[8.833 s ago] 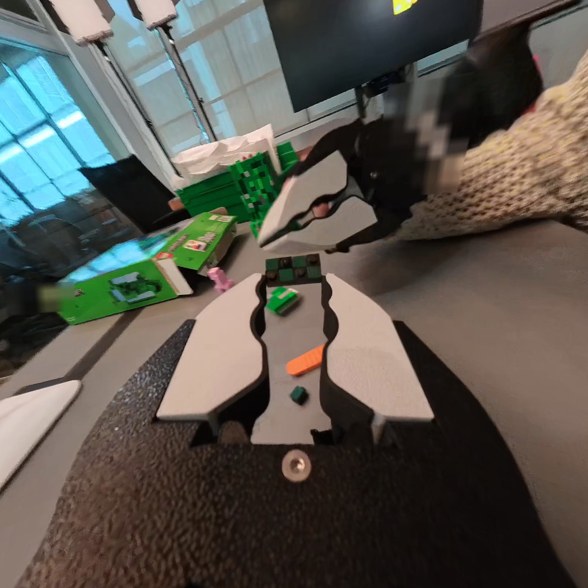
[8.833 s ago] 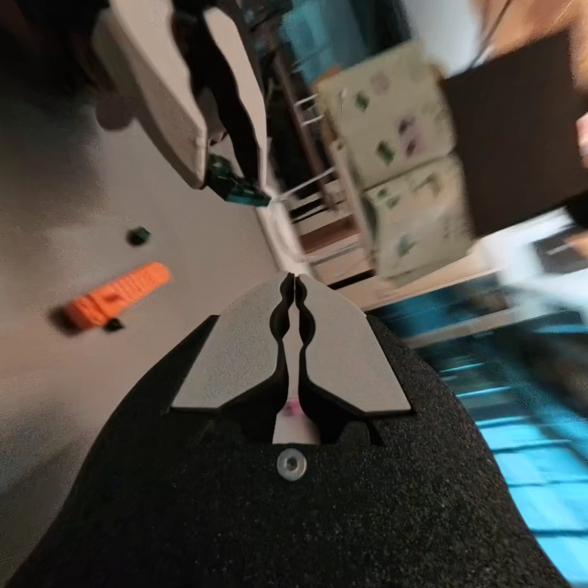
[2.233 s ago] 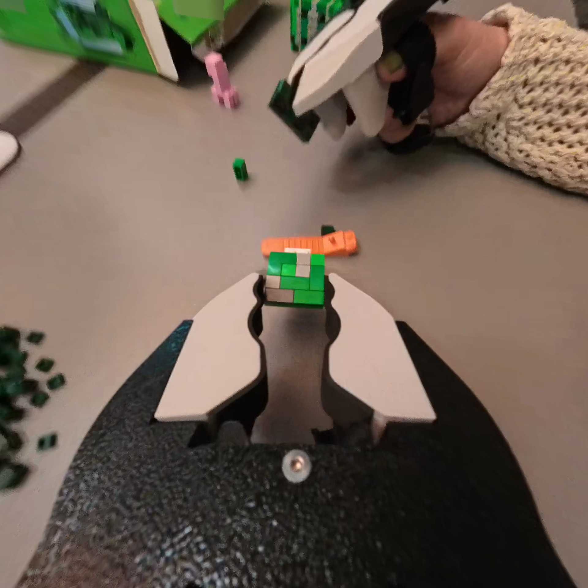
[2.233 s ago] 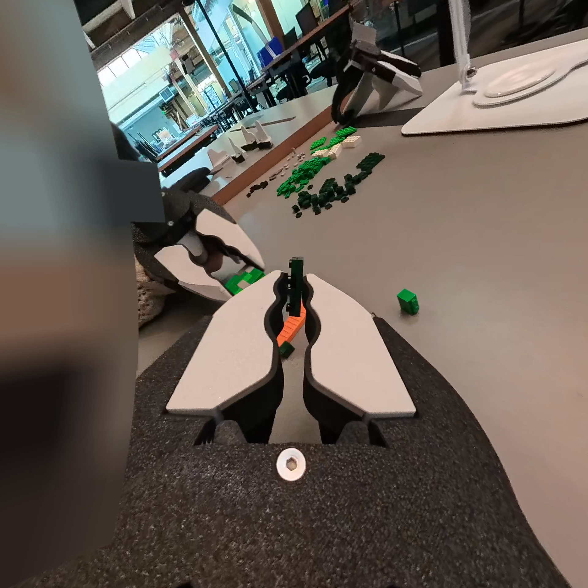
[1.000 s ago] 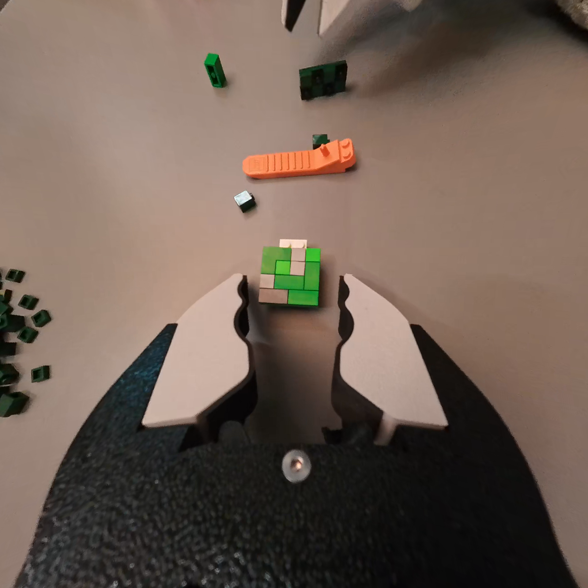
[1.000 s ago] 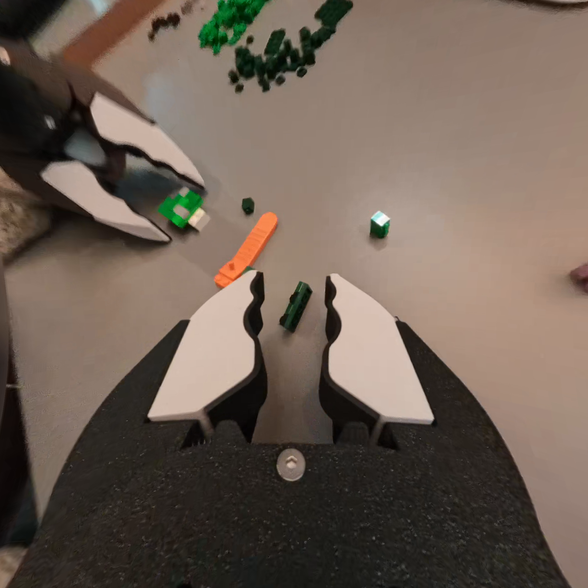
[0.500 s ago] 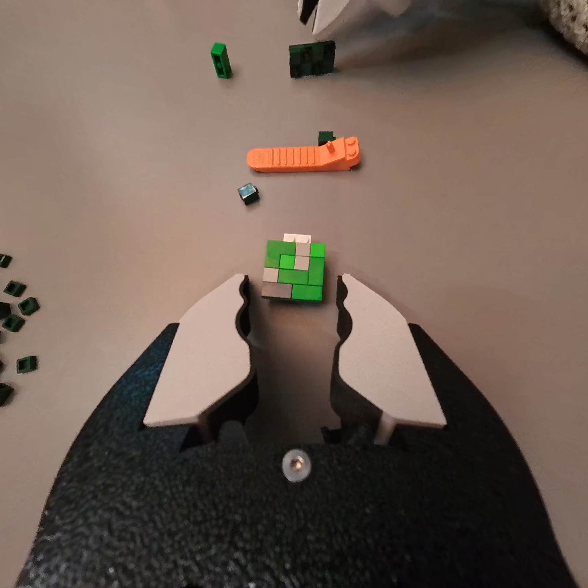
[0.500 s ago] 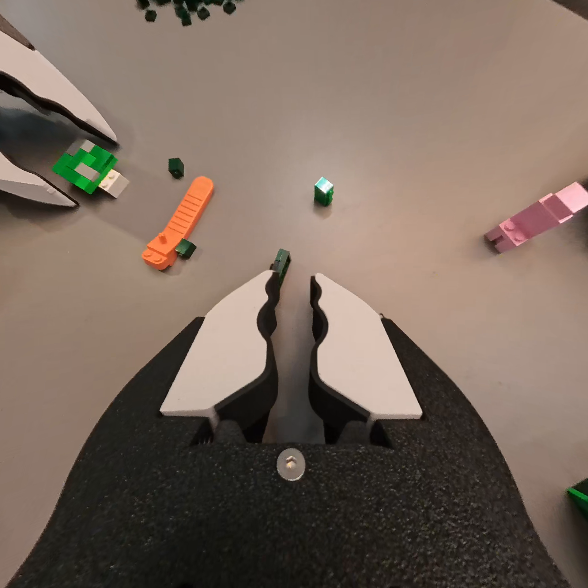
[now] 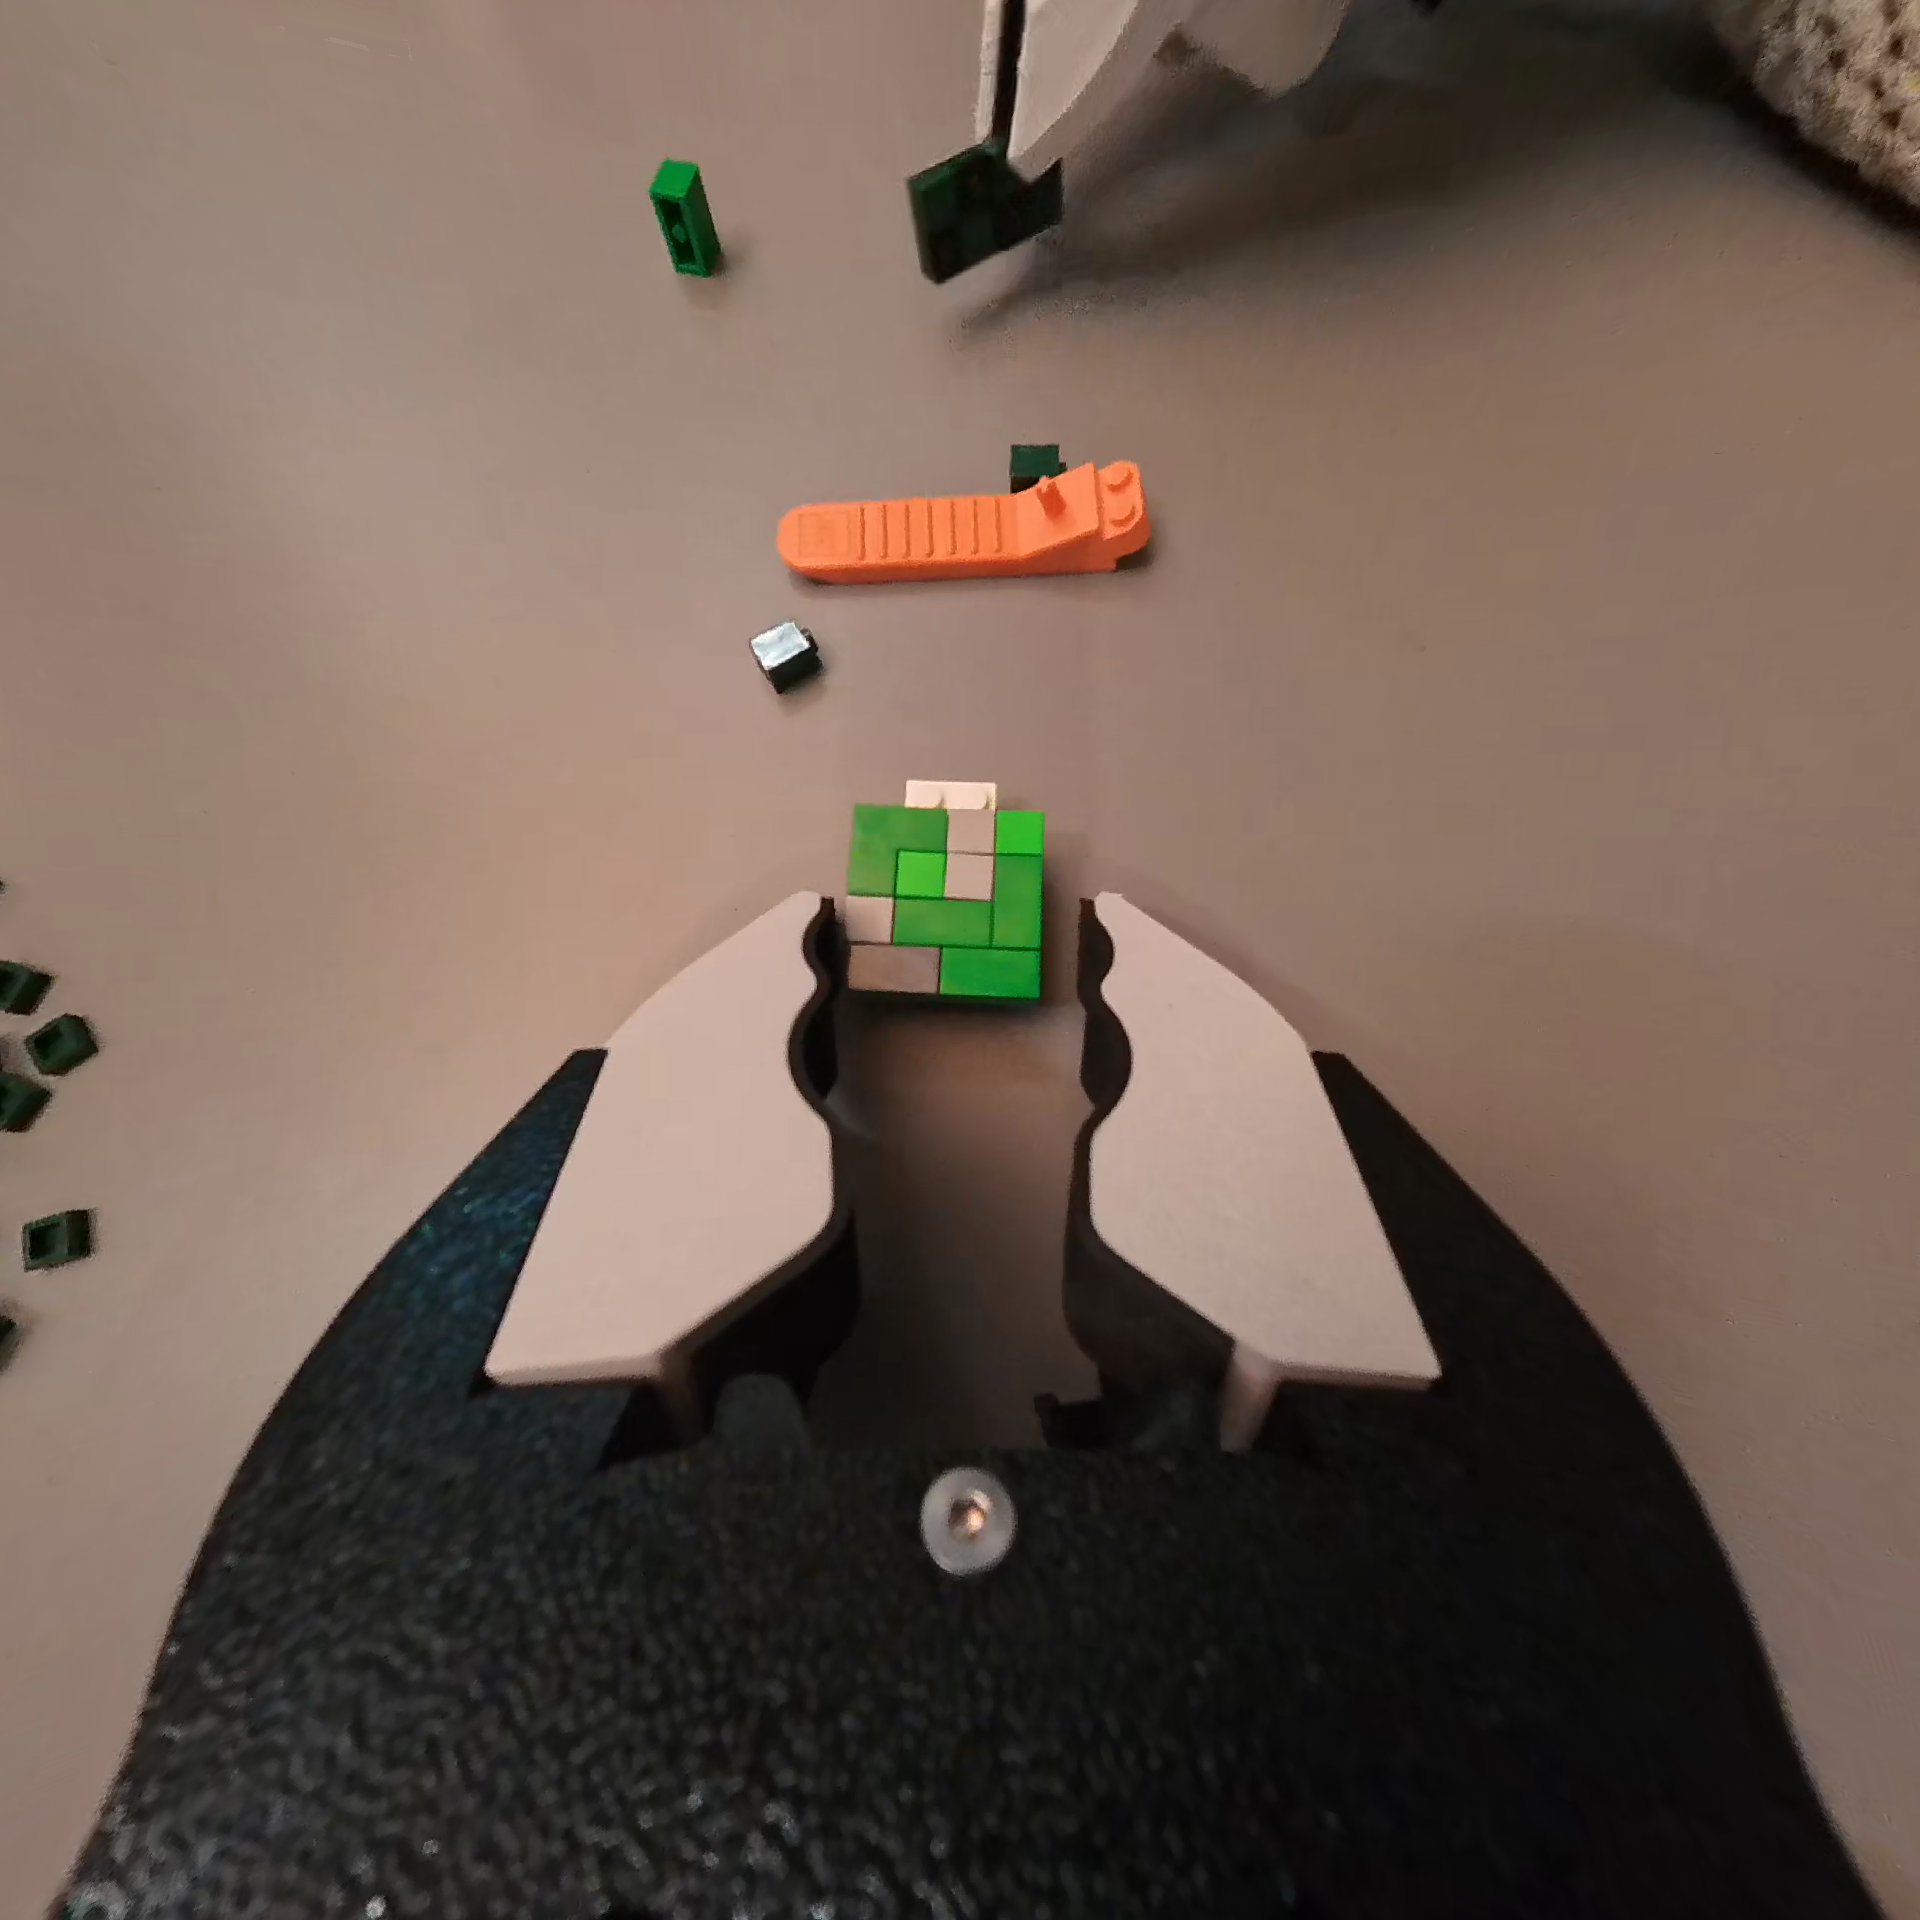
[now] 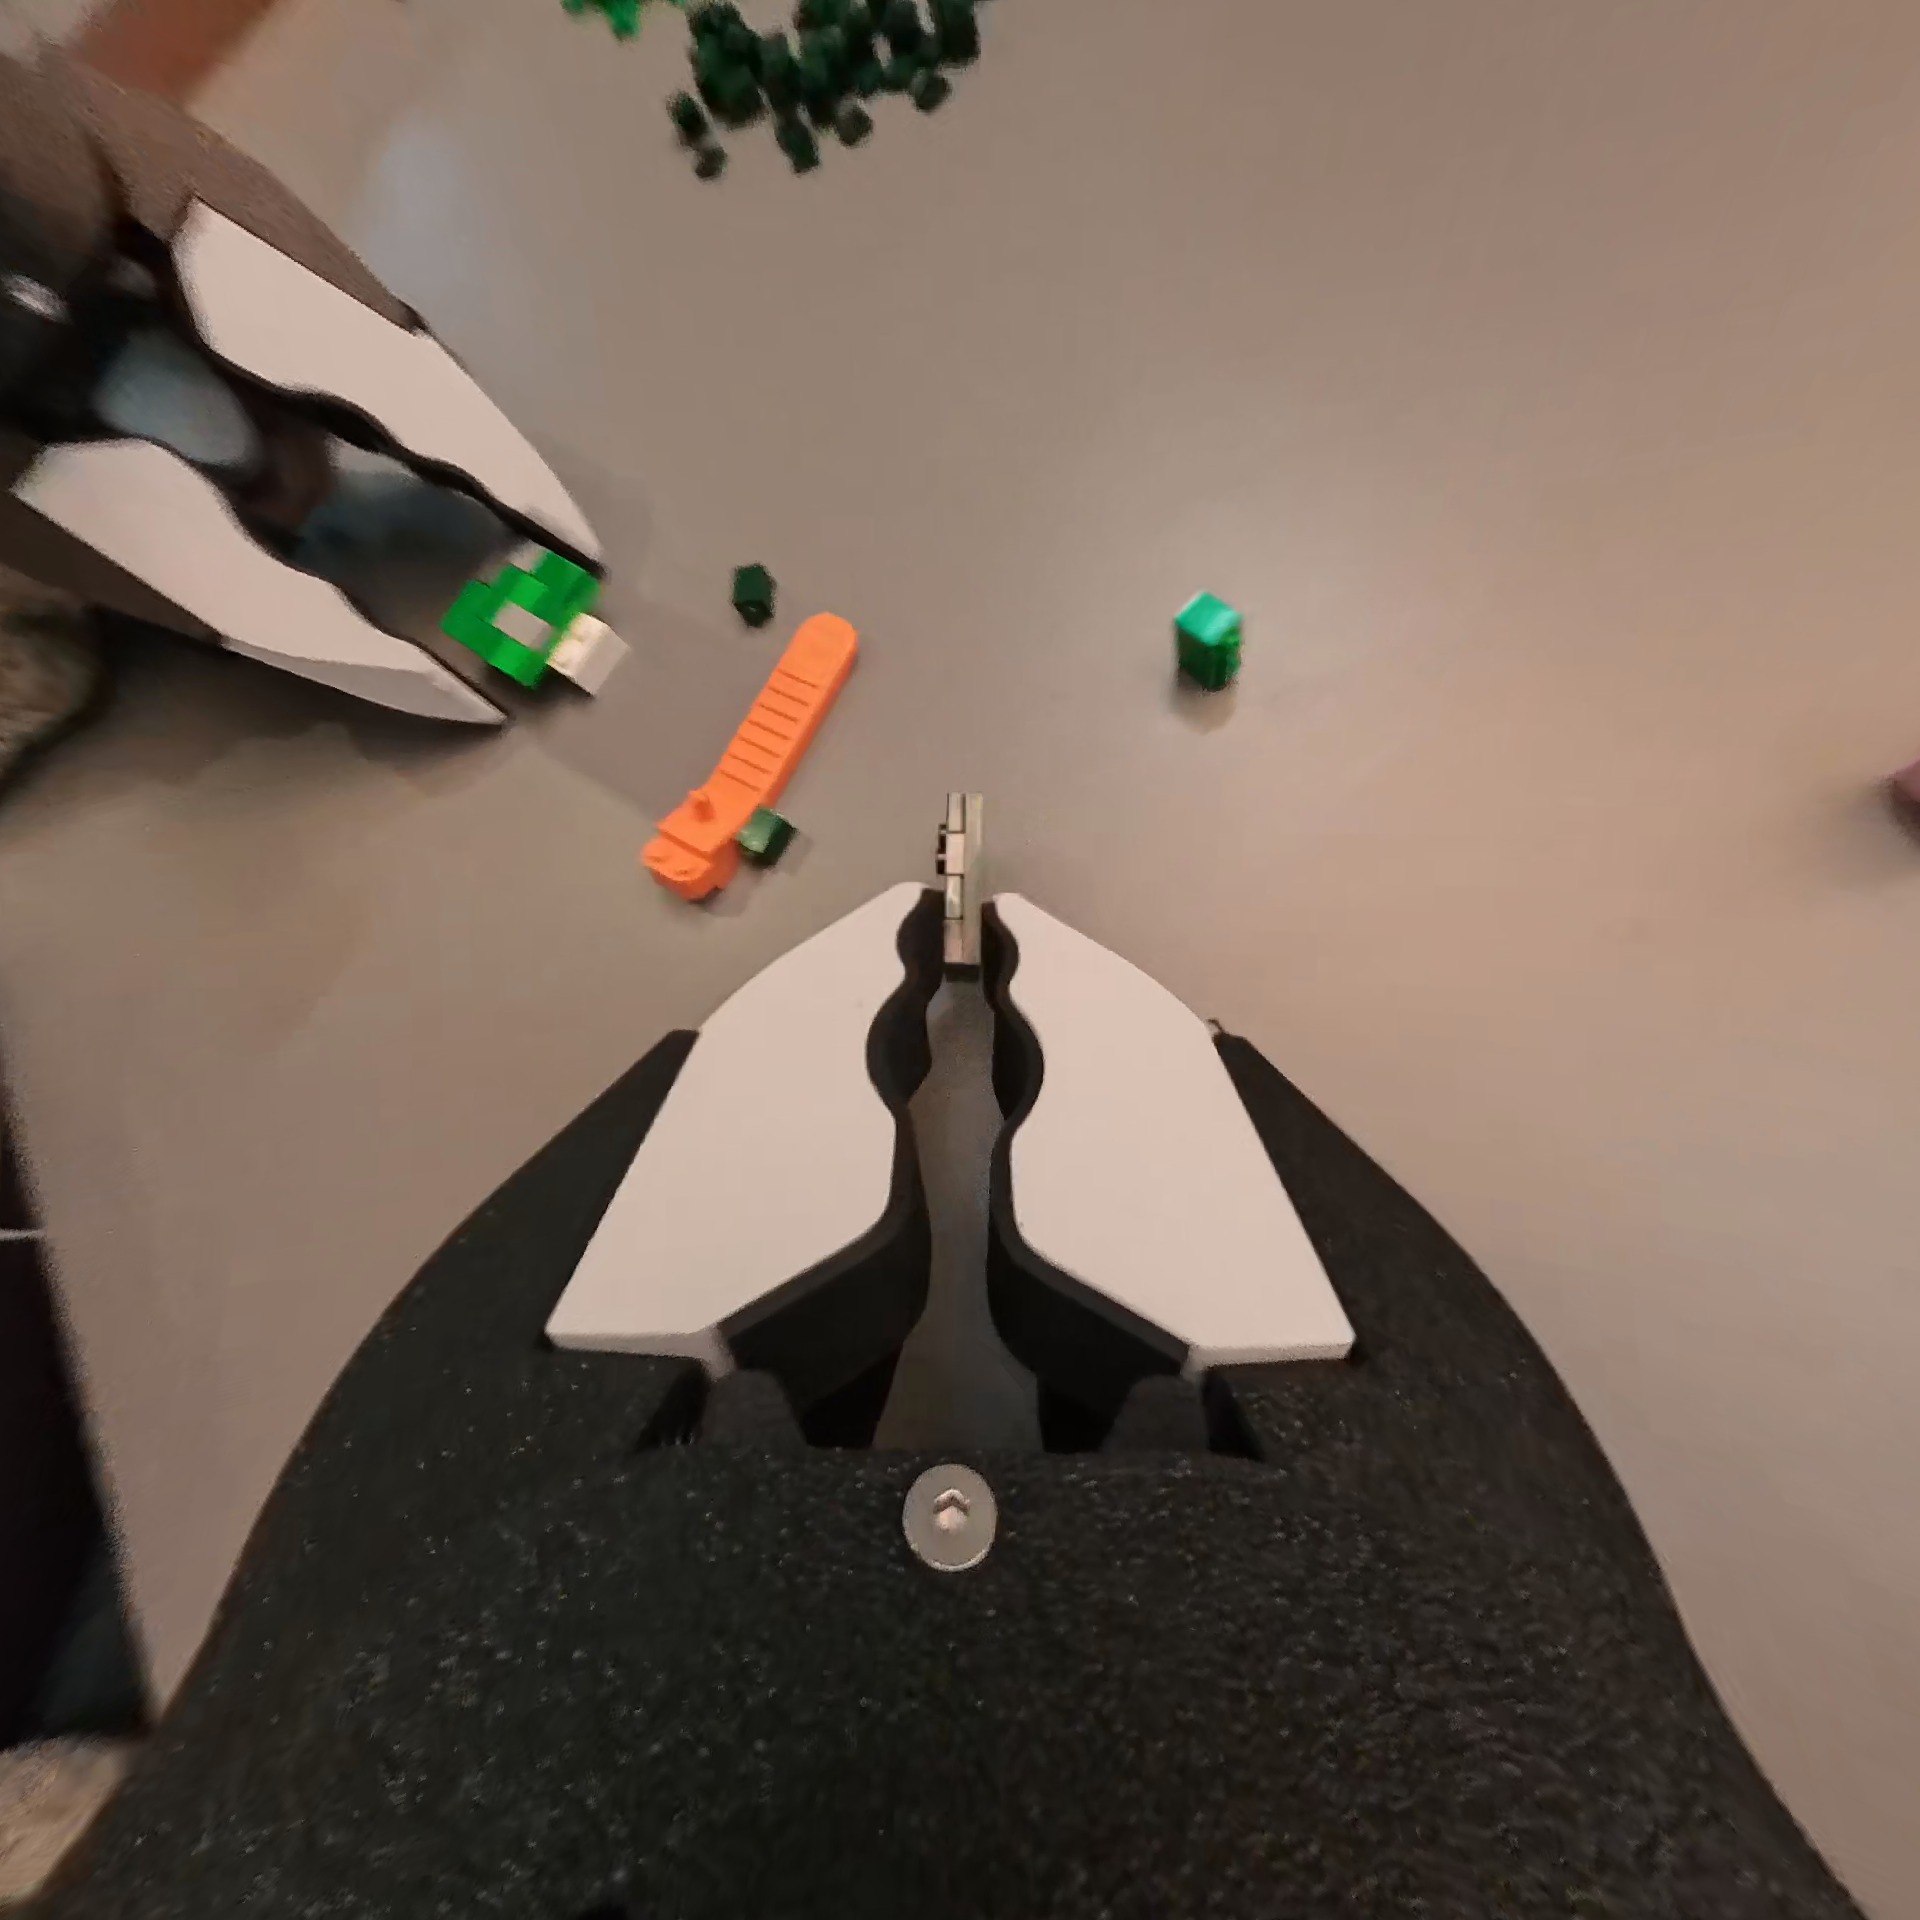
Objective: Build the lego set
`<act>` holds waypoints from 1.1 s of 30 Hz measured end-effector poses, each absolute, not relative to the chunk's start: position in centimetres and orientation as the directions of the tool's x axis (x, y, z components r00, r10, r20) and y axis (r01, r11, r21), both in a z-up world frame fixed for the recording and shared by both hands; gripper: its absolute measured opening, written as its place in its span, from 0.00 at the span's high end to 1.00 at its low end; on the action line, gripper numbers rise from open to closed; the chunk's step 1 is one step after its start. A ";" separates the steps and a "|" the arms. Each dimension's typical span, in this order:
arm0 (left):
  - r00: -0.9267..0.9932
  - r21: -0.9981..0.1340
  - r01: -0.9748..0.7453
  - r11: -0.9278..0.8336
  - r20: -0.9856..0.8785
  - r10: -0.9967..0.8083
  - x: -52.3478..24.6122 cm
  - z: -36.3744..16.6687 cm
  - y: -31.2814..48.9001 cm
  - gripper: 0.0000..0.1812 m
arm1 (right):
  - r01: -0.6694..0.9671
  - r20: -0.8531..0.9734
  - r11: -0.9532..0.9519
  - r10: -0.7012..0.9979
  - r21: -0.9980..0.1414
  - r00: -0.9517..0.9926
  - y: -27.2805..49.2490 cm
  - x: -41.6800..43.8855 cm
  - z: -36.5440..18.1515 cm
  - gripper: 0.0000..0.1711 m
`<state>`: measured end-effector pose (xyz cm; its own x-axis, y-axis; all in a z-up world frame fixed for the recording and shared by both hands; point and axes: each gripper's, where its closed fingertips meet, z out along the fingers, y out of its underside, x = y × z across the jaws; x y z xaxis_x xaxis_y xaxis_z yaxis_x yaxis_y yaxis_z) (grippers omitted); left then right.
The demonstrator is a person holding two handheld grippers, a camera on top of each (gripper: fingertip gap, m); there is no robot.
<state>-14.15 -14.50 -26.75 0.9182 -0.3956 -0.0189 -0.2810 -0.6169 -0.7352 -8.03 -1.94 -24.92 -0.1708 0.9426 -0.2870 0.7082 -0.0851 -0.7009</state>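
While pinching flat dark-green plastic plate (image 9: 982, 213) edge-on in right gripper (image 10: 964, 902), straddling tiled bright-green square plastic panel (image 9: 945, 902) with spread left gripper (image 9: 954, 909), likely bracing for joining.

The heap of dark green pieces (image 10: 831, 73) beyond the orange brick separator (image 10: 764, 753) is smeared by blur and cut by the top edge; single bricks cannot be counted. A pink piece (image 10: 1903, 798) far right of the separator is clipped to a sliver. In the left wrist view, the right gripper (image 9: 1013, 145) beyond the separator (image 9: 961, 525) is cut by the top edge and covers part of the dark green plate (image 9: 971, 213). Loose dark pieces (image 9: 42, 1049) run off the left edge.
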 end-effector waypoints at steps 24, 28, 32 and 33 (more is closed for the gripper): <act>0.920 -0.737 -0.297 -0.607 -0.051 -0.389 -14.2 -26.7 -14.4 0.76 | 0.625 -0.236 0.042 0.905 -0.779 -0.355 -4.6 -8.4 -23.5 0.84; 0.920 -0.734 -0.290 -0.614 -0.036 -0.391 -14.3 -26.7 -14.4 0.80 | 0.482 -0.106 0.151 0.879 -0.863 -0.465 -7.0 -9.5 -21.7 0.84; 0.924 -0.747 -0.248 -0.617 0.008 -0.381 -14.2 -26.4 -14.2 0.80 | 0.375 0.049 0.297 0.836 -0.878 -0.546 -9.6 -10.1 -21.6 0.85; 0.925 -0.763 -0.207 -0.613 0.051 -0.377 -14.0 -26.0 -14.2 0.80 | 0.353 0.091 0.340 0.820 -0.872 -0.565 -10.2 -10.2 -21.7 0.88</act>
